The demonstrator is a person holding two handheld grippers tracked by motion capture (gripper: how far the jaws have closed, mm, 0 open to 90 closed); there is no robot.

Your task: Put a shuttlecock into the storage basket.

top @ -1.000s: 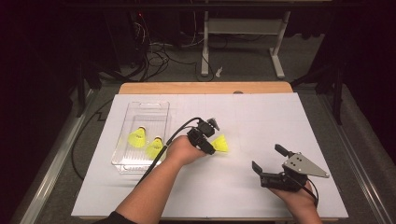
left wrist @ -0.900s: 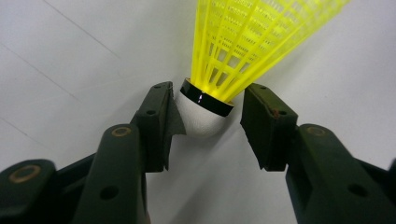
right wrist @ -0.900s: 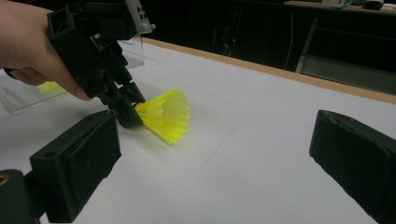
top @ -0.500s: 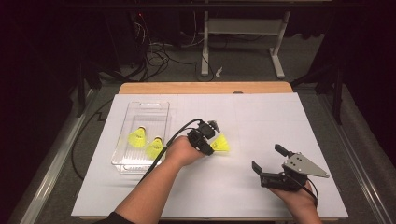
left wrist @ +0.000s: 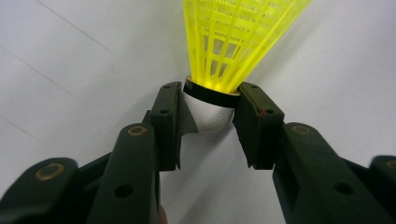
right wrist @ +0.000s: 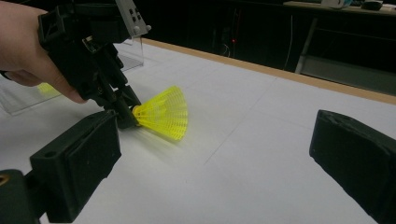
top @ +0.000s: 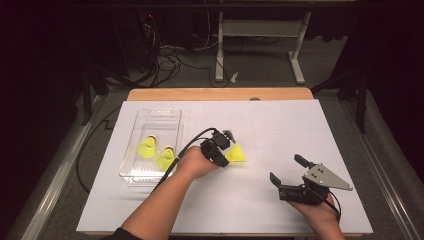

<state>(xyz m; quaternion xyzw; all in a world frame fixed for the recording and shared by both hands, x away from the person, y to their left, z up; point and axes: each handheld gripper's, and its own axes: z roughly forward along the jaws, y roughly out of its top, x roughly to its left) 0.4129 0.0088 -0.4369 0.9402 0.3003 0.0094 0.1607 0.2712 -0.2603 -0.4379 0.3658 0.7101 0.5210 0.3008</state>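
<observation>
- Near the middle of the white worktop [top: 280,130], just right of the clear tray [top: 150,117], lies the loose yellow shuttlecock [top: 236,154]; the left gripper [left wrist: 210,105] has its fingers [left wrist: 166,116] pinching the rounded white cork head, one on each side just under the black band.
- That head looks the only firm part, so it is the sensible place to hold; it is smooth and domed, and could probably slip out of a shallow pinch.
- Its skirt is an open plastic lattice, flared to a cone: likely very light, springy, easily crushed.
- Two more shuttlecocks [top: 156,152] sit in the tray, a rigid, glossy box.
- Well apart on the right, the right gripper [top: 290,172] has its fingers spread, holding nothing.
</observation>
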